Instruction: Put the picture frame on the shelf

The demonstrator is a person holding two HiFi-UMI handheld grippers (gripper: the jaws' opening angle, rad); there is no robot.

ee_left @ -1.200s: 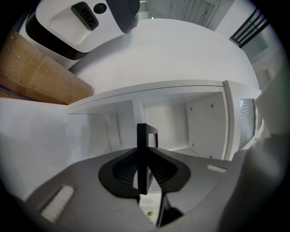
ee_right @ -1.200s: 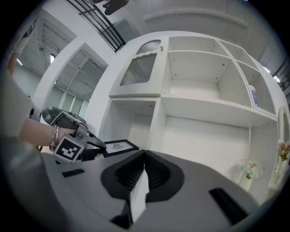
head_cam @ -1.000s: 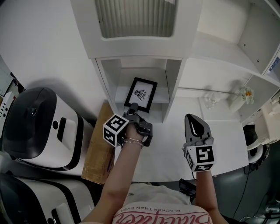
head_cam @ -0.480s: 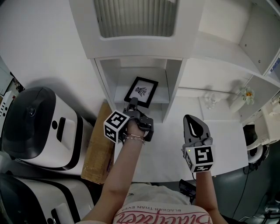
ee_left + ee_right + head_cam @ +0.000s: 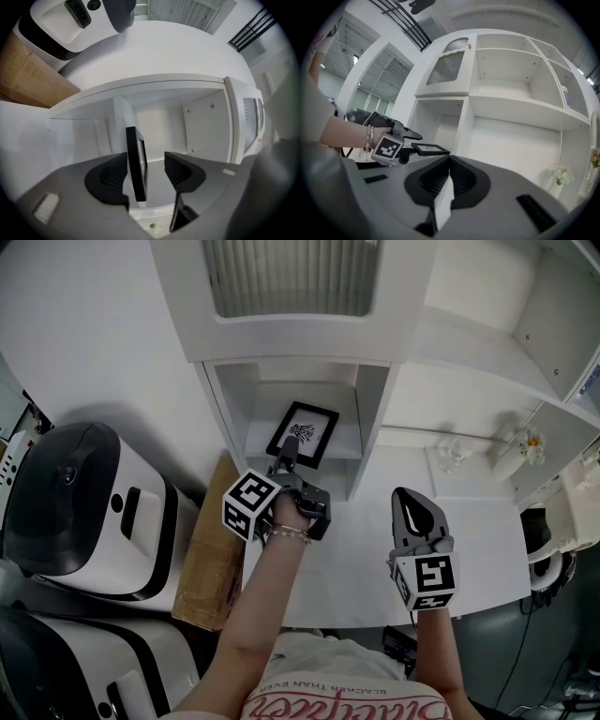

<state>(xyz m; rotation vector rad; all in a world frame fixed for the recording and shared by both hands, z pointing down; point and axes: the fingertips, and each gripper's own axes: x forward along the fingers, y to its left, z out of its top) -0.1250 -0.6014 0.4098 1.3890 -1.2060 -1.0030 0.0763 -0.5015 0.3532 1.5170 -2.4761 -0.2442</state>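
The black picture frame (image 5: 305, 432) stands in the lower compartment of the white shelf (image 5: 349, 448), its print facing out. My left gripper (image 5: 288, 452) reaches to the frame's near edge. In the left gripper view the frame (image 5: 137, 164) stands edge-on between the jaws of the left gripper (image 5: 145, 161), which are opening. It lies close along the left pad, with a clear gap to the right pad. My right gripper (image 5: 407, 493) hovers over the white table, shut and with nothing in it. The right gripper view shows the frame (image 5: 430, 149) beside the left gripper (image 5: 410, 141).
Two large white-and-black machines (image 5: 84, 512) fill the left side, with a cardboard box (image 5: 211, 559) beside them. The white table (image 5: 478, 549) runs right of the shelf. A small flower vase (image 5: 525, 442) and a glass piece (image 5: 452, 458) stand on it at the far right.
My left gripper has pushed the frame a little deeper into the shelf compartment, and its jaws have parted from the frame. The right gripper has hardly moved.
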